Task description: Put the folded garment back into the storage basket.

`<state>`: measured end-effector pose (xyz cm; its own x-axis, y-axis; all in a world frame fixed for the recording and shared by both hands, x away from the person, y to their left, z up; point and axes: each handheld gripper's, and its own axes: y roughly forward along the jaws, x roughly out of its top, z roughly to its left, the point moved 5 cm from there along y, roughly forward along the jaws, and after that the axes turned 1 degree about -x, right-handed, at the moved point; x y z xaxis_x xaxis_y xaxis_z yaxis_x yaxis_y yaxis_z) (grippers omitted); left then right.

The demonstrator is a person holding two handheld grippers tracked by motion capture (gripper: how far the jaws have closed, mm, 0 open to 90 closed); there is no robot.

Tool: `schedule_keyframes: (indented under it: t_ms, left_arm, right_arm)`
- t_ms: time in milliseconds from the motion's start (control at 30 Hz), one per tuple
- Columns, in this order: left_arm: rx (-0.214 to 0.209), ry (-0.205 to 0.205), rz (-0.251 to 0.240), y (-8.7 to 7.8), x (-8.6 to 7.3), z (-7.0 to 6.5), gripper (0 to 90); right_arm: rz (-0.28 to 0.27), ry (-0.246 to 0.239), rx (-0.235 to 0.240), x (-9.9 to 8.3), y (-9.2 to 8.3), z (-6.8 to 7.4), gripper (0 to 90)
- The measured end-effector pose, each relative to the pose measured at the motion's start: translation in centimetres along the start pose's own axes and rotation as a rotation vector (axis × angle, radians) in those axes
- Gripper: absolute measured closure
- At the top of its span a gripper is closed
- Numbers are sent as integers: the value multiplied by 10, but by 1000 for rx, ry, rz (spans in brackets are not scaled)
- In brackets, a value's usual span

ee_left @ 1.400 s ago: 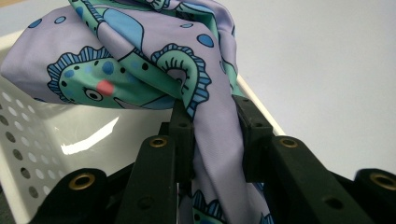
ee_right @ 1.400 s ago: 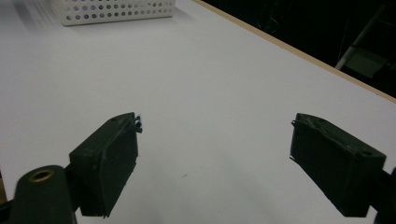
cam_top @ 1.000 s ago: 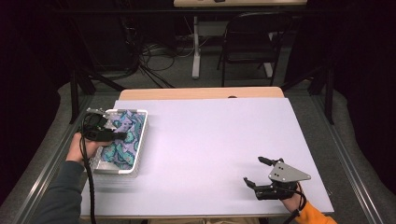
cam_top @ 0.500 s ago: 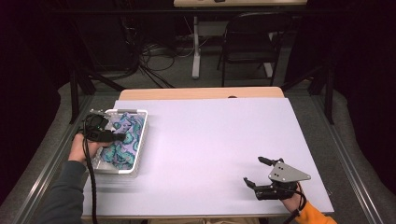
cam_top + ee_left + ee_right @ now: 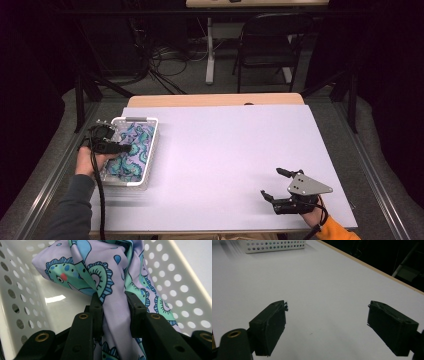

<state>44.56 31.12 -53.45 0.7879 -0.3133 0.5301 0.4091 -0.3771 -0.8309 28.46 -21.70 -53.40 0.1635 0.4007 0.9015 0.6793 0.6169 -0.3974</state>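
Nearest me, my right gripper (image 5: 276, 186) rests low on the table (image 5: 225, 150) at its near right corner, jaws spread wide with nothing but bare tabletop between them. Farther off to the left, my left gripper (image 5: 126, 148) reaches into the white basket (image 5: 150, 150), its jaws pinched tight on a bunched fold of the patterned cloth (image 5: 117, 302). That cloth lies inside the basket at the table's left edge.
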Motion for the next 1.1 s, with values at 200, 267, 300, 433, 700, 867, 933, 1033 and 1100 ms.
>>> schedule_keyframes:
  t_ms: [200, 267, 300, 433, 700, 867, 933, 1033, 1100]
  left_arm:
    - [34, -23, 12, 5, -3, 4, 703]
    - [38, -28, 10, 5, -4, 5, 702]
    - [40, -30, 13, 5, -4, 5, 702]
    - [55, -59, 18, 7, -5, 6, 698]
    - [84, -83, 27, 10, -7, 8, 695]
    - [105, -96, 34, 12, -8, 9, 694]
    - [115, -99, 41, 13, -9, 9, 694]
    - [135, -109, 59, 14, -10, 9, 689]
    - [141, -110, 64, 15, -11, 9, 688]
  right_arm:
    - [0, -1, 0, 0, 0, 0, 145]
    - [1, -1, 0, 0, 0, 0, 145]
    - [1, -1, 0, 0, 0, 0, 145]
    - [1, 0, -1, 0, 0, 0, 145]
    - [1, 3, 2, 0, 0, 0, 145]
    - [1, 2, 4, 0, 0, 1, 145]
    - [0, 1, 1, 0, 0, 0, 145]
    - [0, -1, 1, 0, 0, 0, 145]
    - [0, 2, 3, 0, 0, 0, 145]
